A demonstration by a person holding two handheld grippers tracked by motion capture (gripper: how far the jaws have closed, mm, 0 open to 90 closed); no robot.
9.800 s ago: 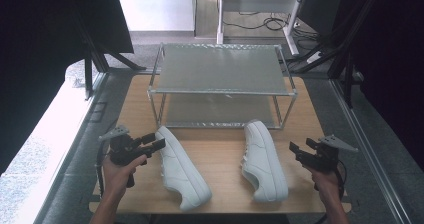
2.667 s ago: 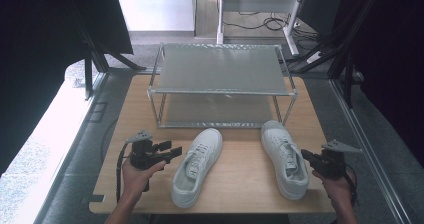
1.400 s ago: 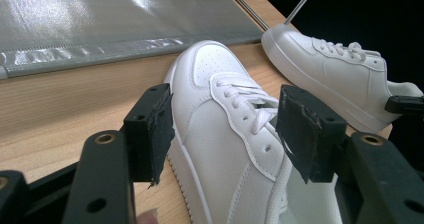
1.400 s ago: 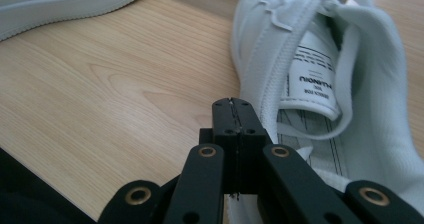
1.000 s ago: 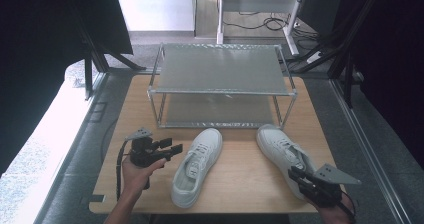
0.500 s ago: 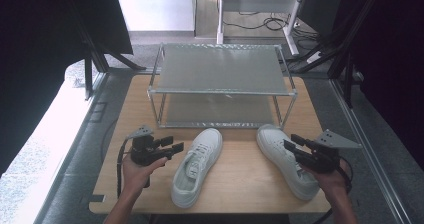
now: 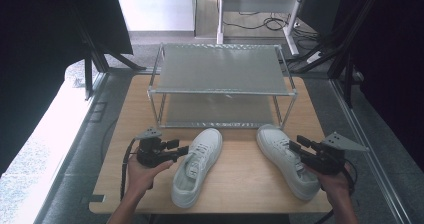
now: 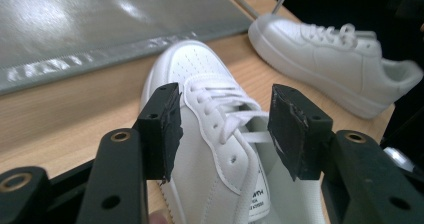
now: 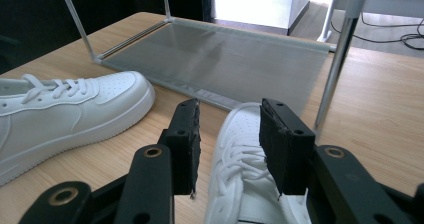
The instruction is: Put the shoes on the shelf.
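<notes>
Tabletop (image 7: 240,184): each sneaker (image 7: 196,165) (image 7: 286,159) beneath open tongs (image 7: 184,150) (image 7: 295,144).

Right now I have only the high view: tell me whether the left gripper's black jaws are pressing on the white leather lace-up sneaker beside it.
Observer: Not pressing. In the left gripper view the left gripper has its pads apart, with the laced top of the white leather lace-up sneaker showing between them. The jaws have just been closing.
Operator: Now report the right gripper.
Observer: In the right gripper view the right gripper is open, with the toe and laces of the second white sneaker between its pads and neither pad touching. Its jaws have just been opening.
</notes>
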